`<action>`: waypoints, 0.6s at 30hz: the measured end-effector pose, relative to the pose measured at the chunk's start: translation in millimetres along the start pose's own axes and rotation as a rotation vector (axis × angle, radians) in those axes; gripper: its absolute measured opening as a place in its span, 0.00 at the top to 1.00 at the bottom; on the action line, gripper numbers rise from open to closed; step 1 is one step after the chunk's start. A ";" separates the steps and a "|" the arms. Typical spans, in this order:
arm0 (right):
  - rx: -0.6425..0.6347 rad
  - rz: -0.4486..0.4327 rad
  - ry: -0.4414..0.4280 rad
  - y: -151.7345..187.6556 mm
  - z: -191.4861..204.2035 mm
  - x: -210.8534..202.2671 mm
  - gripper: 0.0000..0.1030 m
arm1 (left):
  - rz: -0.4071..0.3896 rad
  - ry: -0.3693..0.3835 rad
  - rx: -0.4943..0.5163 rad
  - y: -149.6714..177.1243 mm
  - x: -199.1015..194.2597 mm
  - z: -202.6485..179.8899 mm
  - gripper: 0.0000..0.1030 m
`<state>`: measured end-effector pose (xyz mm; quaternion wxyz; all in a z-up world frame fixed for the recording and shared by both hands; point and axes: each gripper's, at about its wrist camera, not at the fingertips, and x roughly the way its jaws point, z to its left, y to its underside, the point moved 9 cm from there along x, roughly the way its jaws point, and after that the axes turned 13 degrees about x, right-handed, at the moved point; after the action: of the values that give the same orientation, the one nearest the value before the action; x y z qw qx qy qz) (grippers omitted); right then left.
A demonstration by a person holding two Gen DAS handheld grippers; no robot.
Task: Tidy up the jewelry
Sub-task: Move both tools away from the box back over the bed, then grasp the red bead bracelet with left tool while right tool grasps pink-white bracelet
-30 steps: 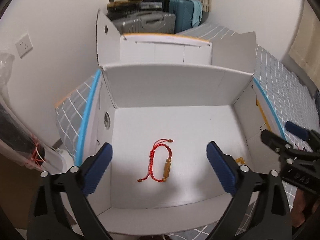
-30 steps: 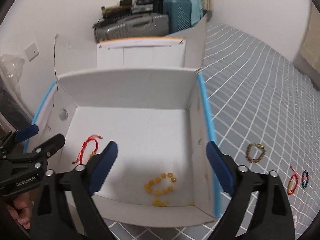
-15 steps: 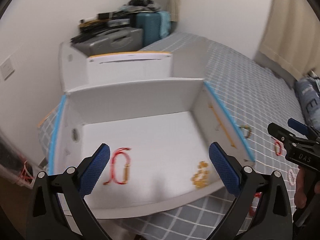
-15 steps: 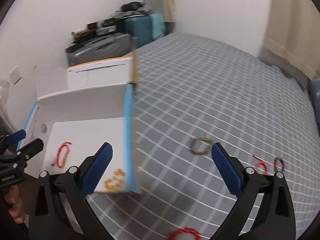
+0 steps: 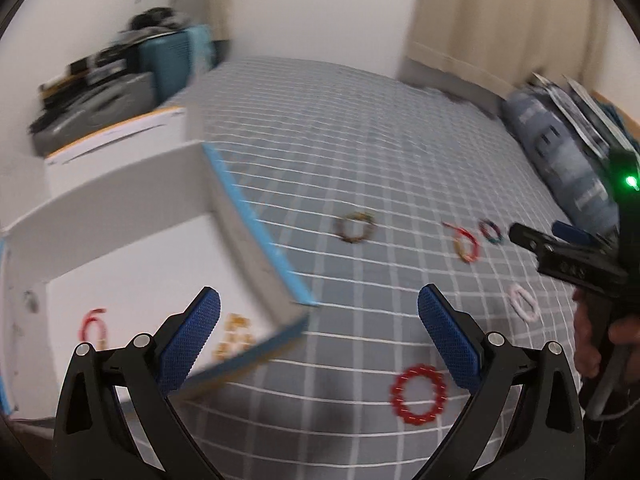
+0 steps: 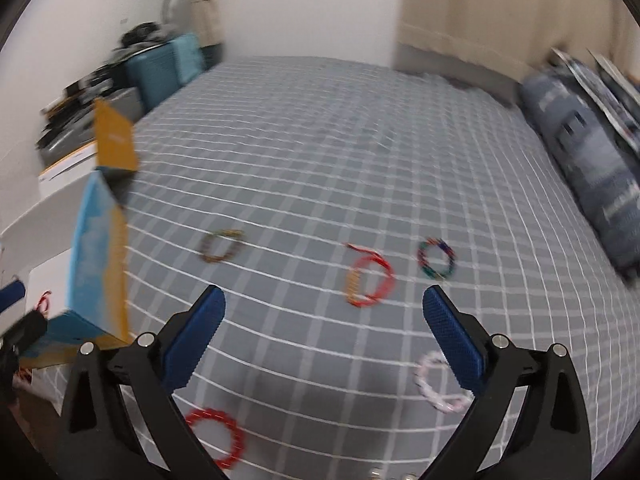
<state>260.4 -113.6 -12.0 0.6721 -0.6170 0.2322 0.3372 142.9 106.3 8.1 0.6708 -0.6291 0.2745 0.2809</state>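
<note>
Several bracelets lie on the grey checked bed cover: a red beaded one (image 5: 418, 393) (image 6: 218, 436), a brown beaded one (image 5: 355, 227) (image 6: 221, 245), a red cord one (image 5: 465, 241) (image 6: 368, 280), a multicolour one (image 5: 491, 231) (image 6: 437, 258) and a pink-white one (image 5: 522, 303) (image 6: 438, 381). The open white box (image 5: 132, 184) at left holds a red cord bracelet (image 5: 93, 322) and a yellow bead bracelet (image 5: 234, 337). My left gripper (image 5: 320, 336) is open and empty beside the box corner. My right gripper (image 6: 324, 332) is open and empty above the bracelets; it also shows in the left wrist view (image 5: 552, 240).
A blue patterned pillow (image 6: 592, 168) lies at the bed's right edge. Suitcases (image 5: 120, 80) and clutter stand against the far left wall. A beige curtain (image 6: 500, 12) hangs at the back right. The box's blue-edged side wall (image 6: 96, 248) stands at the left.
Both grippers have swung right, away from over the box toward the bracelets on the bed. Both stay open and empty. The view is motion-blurred.
</note>
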 end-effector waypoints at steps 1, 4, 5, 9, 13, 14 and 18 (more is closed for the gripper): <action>0.023 0.008 0.020 2.8 -17.7 4.4 0.08 | 0.005 0.016 0.015 1.7 4.3 -11.2 0.05; 0.079 0.025 0.060 9.7 -50.8 14.2 0.08 | 0.025 0.053 0.051 6.9 19.2 -37.4 0.05; 0.103 0.032 0.074 12.7 -64.0 18.6 0.08 | 0.028 0.062 0.059 9.7 22.5 -43.7 0.05; 0.151 0.065 0.117 29.9 -101.7 33.6 0.08 | 0.065 0.110 0.086 24.2 43.2 -70.8 0.06; 0.168 0.091 0.141 45.3 -125.6 43.4 0.08 | 0.097 0.110 0.116 41.5 61.5 -84.7 0.06; 0.170 0.094 0.146 47.7 -130.6 45.5 0.08 | 0.103 0.106 0.119 46.9 66.1 -86.3 0.06; 0.191 0.114 0.162 58.4 -148.3 55.8 0.08 | 0.138 0.128 0.111 70.2 85.7 -89.0 0.06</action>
<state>269.7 -249.9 -111.4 0.6867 -0.5611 0.3515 0.3001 150.1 23.7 -107.4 0.6647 -0.5873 0.3745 0.2701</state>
